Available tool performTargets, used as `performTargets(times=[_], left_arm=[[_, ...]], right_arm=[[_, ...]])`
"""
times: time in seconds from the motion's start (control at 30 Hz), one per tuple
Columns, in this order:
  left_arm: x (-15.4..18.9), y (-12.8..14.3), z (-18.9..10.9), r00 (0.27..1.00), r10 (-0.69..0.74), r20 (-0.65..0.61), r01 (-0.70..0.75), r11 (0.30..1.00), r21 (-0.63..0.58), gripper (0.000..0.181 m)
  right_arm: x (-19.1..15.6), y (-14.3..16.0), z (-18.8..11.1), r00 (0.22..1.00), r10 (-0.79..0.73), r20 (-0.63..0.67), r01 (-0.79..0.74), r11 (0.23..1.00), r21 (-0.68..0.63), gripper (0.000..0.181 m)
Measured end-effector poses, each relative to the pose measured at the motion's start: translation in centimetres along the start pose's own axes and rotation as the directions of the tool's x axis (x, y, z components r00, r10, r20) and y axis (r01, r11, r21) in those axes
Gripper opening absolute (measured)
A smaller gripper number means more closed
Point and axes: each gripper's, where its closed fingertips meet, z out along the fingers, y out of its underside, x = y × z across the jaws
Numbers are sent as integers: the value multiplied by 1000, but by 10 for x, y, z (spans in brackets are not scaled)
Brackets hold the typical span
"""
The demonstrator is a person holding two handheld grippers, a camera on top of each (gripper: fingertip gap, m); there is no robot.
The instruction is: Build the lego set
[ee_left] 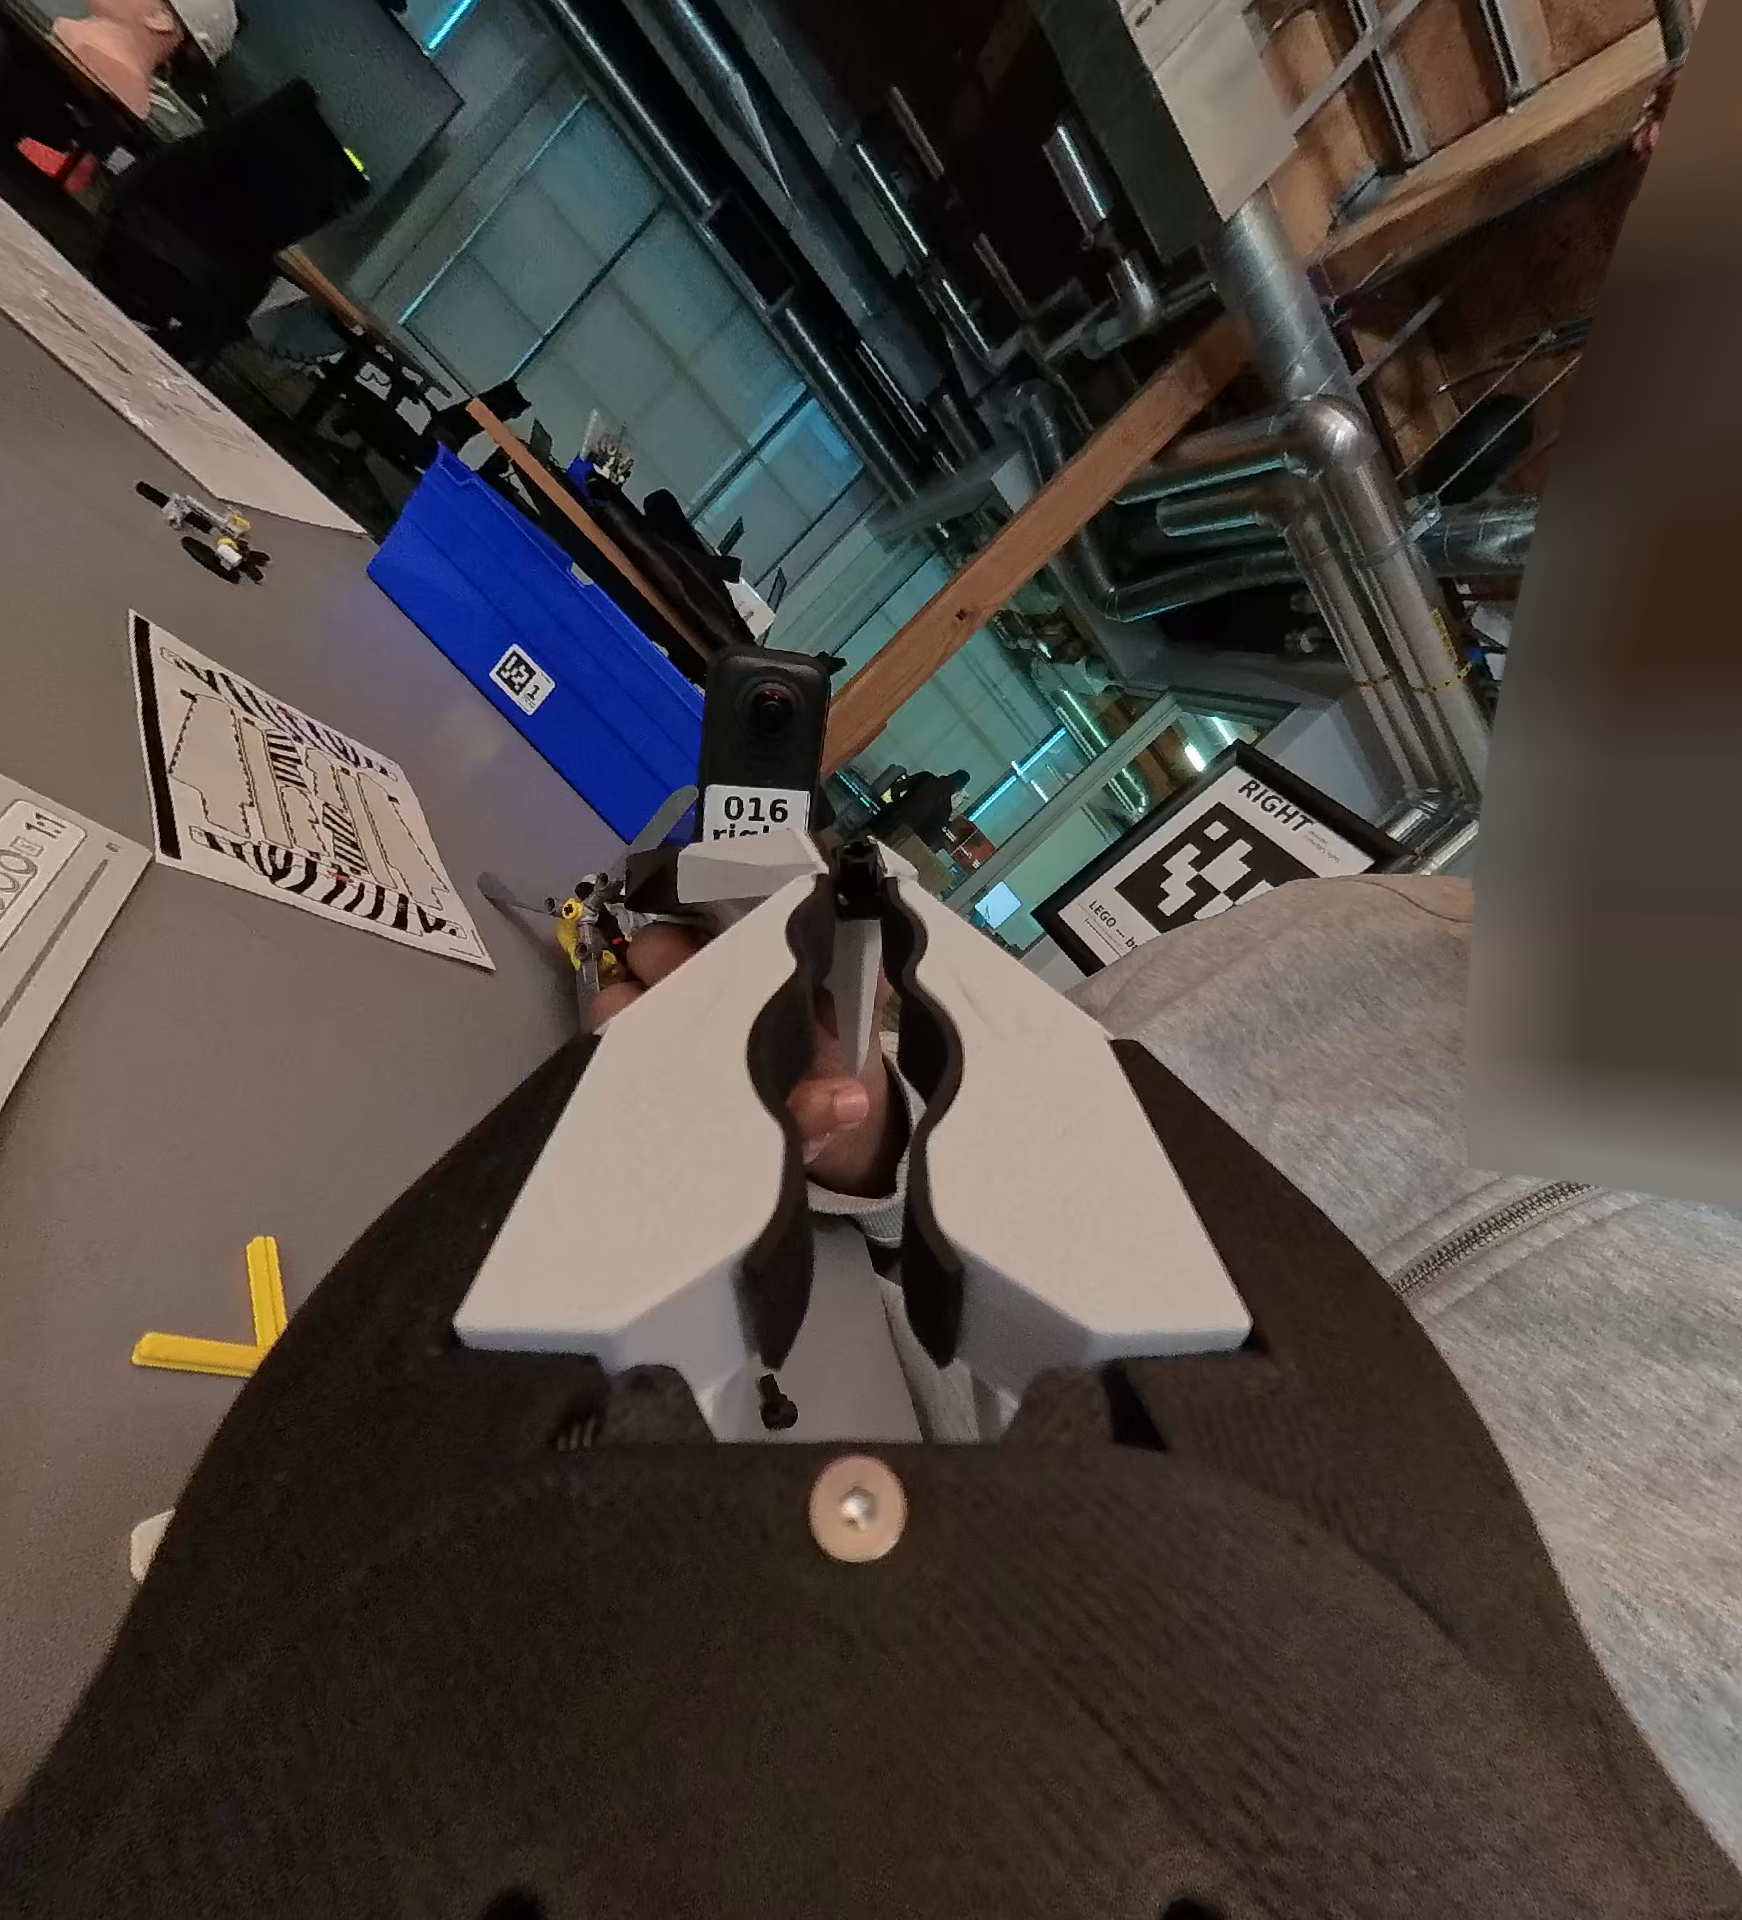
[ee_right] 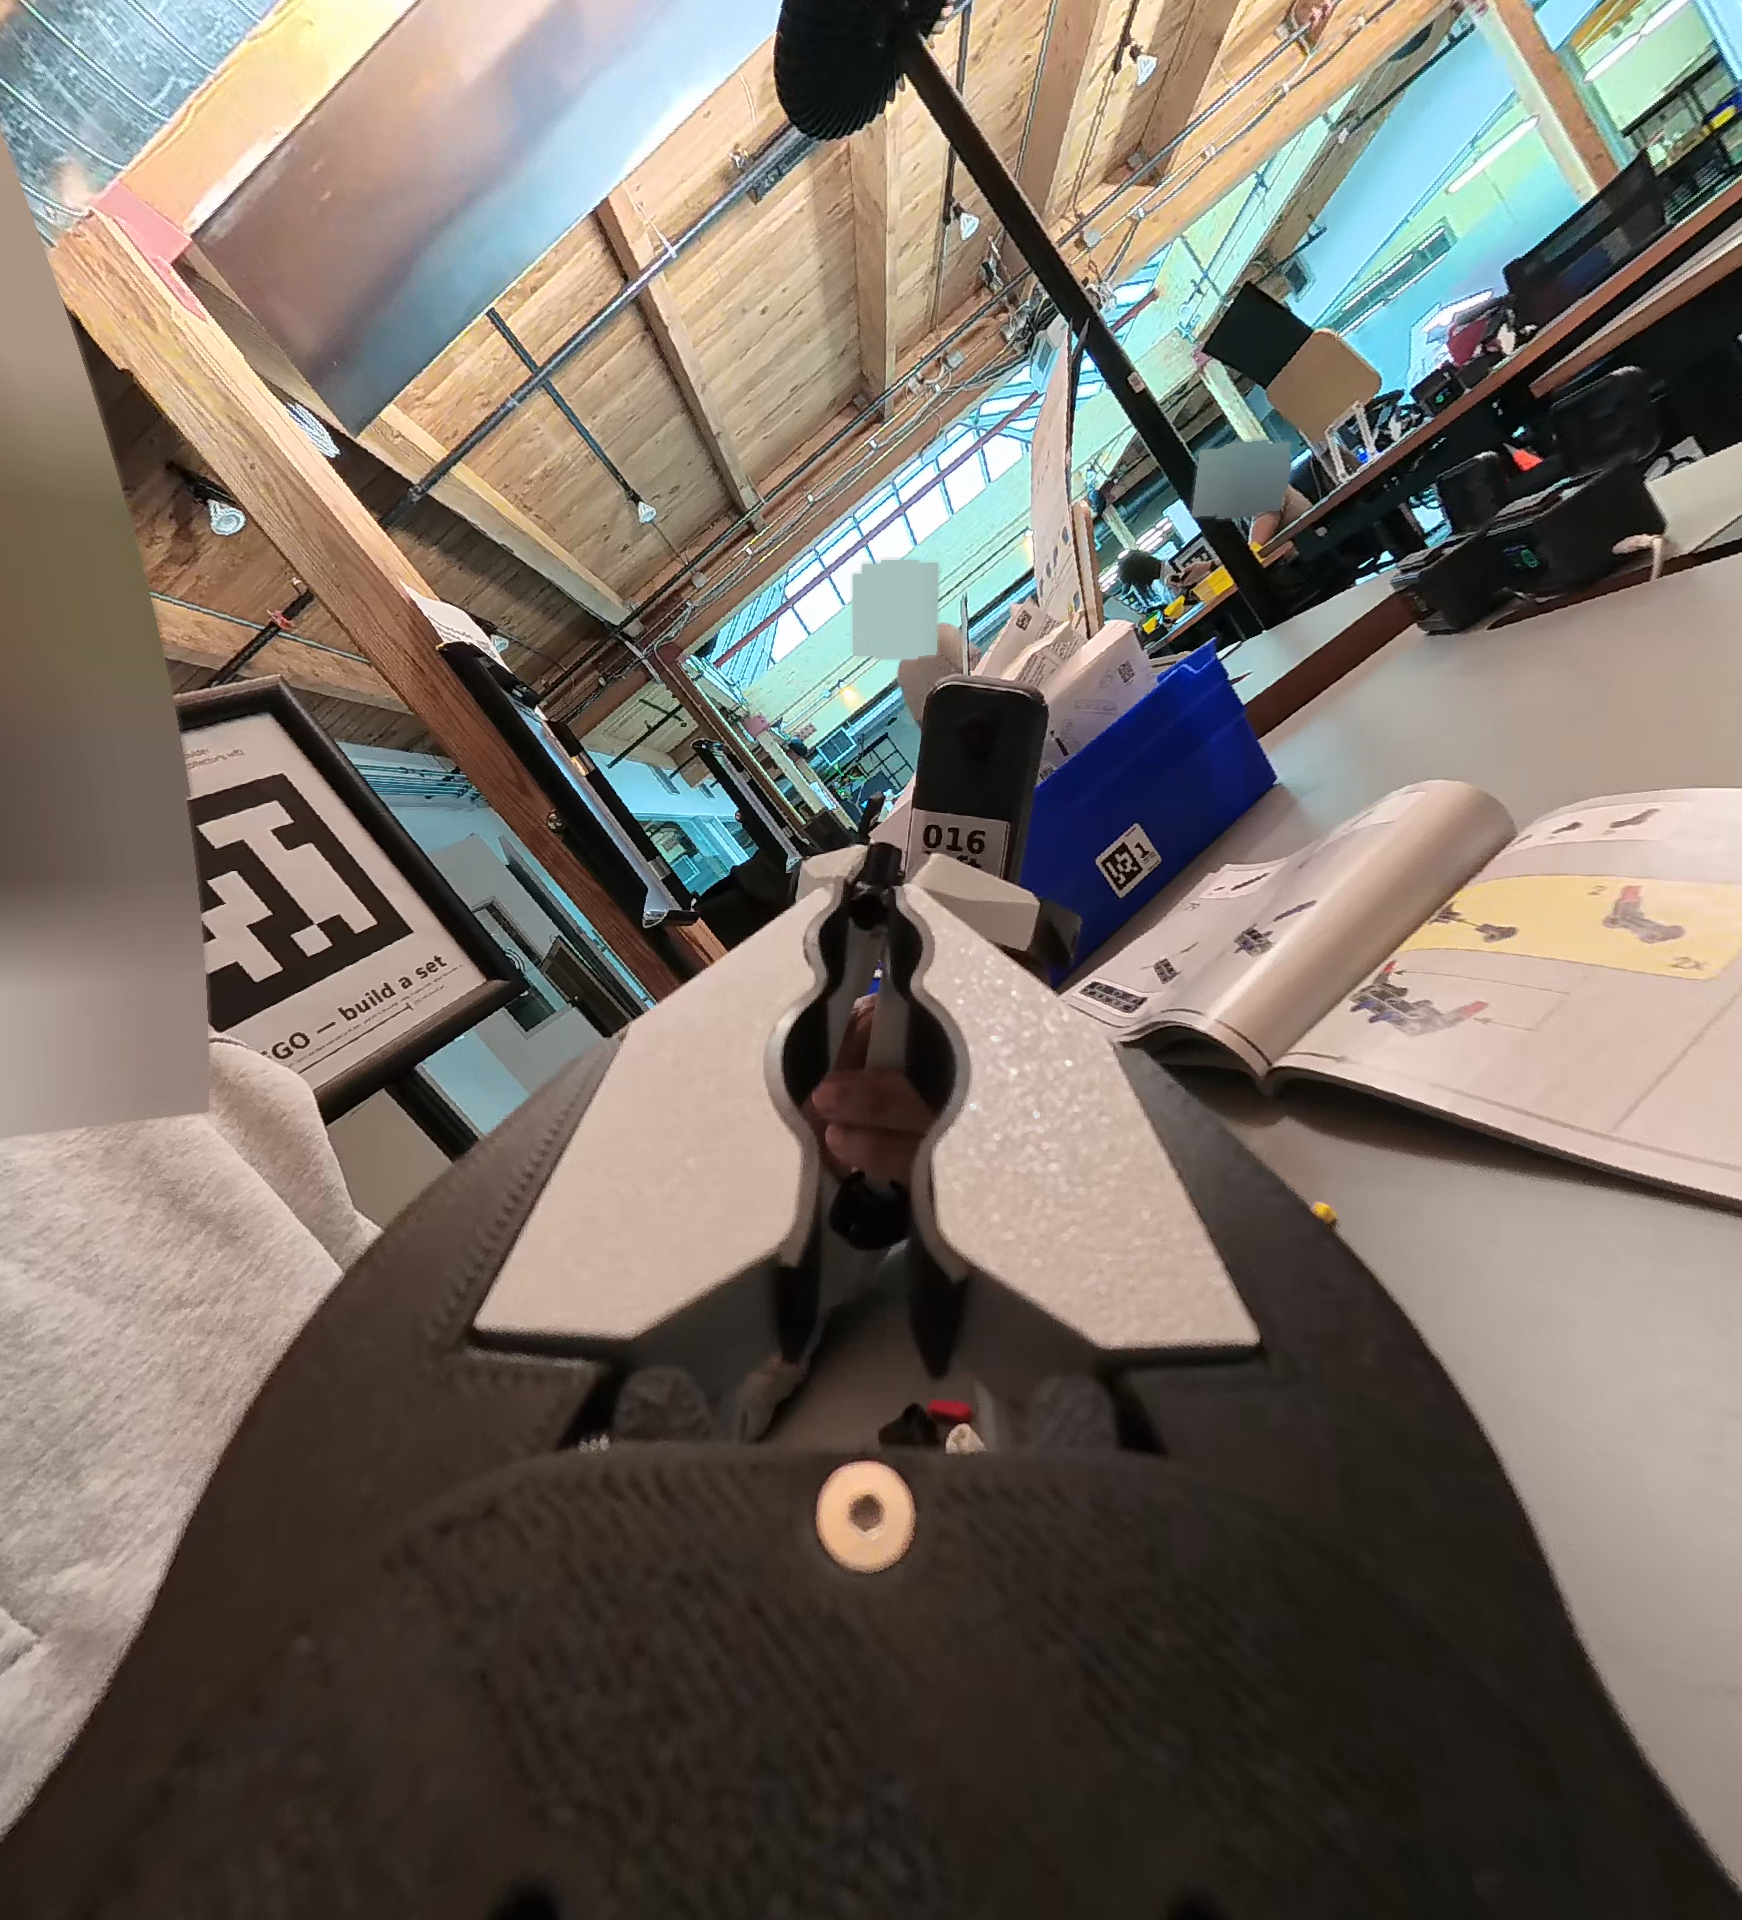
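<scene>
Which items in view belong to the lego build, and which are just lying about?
Job: left gripper; right gripper; black pin between them; instruction booklet; yellow angled beam; small wheeled assembly; sticker sheet.

Lying about: blue bin; framed marker sign.

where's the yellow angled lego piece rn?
In the left wrist view, the yellow angled piece lies flat on the grey table at lower left, beside the left gripper's black body and below the striped sticker sheet. It is untouched.

My left gripper (ee_left: 854, 873) and right gripper (ee_right: 877, 873) meet tip to tip above the counter (ee_left: 223, 1091), jaws nearly closed.
</scene>
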Motion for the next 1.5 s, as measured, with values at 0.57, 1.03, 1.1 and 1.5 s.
performTargets(times=[0.57, 1.03, 1.1, 1.5], left_arm=[[4, -39, -26, 954, 236, 185, -269, 946, 179, 5], [16, -47, -31, 933, 304, 194, -344, 912, 224, 5], [18, -48, -32, 935, 304, 183, -341, 910, 234, 5], [26, -55, -39, 944, 297, 145, -328, 896, 299, 5]], right_arm=[[-1, 15, 3, 999, -52, -7, 51, 992, -112, 9], [-19, 18, 0, 913, -391, -119, 329, 875, -355, 19], [-17, 19, -3, 912, -387, -138, 315, 874, -370, 19], [1, 57, -26, 787, -593, -170, 364, 669, -648, 24]])
